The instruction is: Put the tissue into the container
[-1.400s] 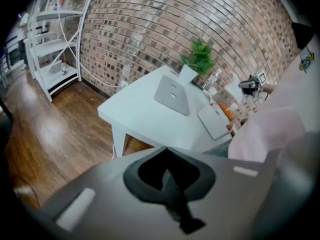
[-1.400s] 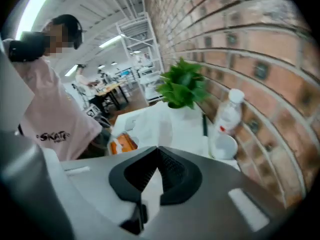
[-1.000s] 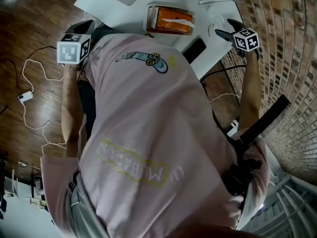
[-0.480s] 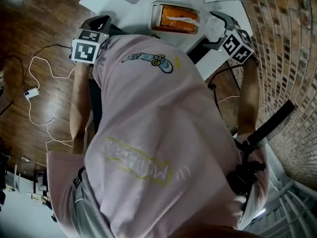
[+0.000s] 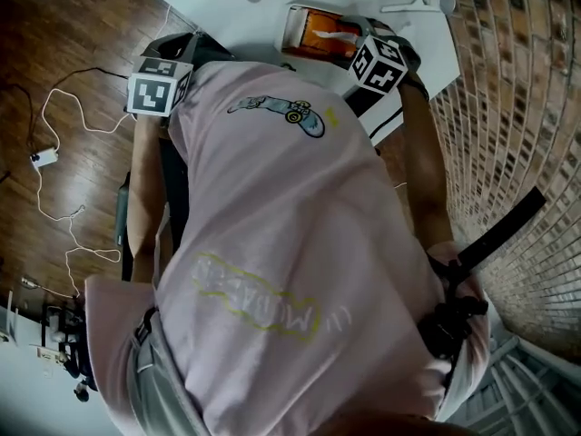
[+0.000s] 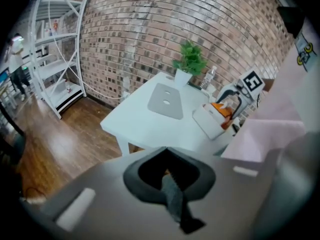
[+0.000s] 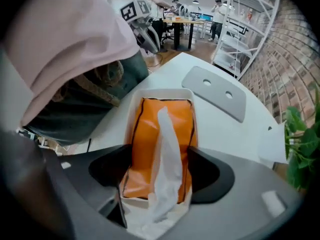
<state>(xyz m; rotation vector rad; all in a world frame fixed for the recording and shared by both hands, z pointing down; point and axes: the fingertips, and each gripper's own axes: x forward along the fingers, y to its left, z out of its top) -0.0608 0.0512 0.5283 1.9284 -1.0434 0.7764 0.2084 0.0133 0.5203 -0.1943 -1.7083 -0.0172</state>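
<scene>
Closing right gripper (image 7: 160,173) jaws, tissue (image 7: 167,134) between, over container (image 7: 161,92).

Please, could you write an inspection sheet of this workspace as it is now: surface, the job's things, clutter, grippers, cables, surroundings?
Surface: white table.
Job's things: white container holding an orange pack; a white tissue sticks up from the pack.
Clutter: gray flat plate, potted plant, bottle.
Grippers: right gripper over the container, jaws closing either side of the tissue, not pressing it; left gripper shut, empty, held short of the table.
Cables: white cable with plug on the floor.
Surroundings: brick wall, wood floor, white shelving.
</scene>
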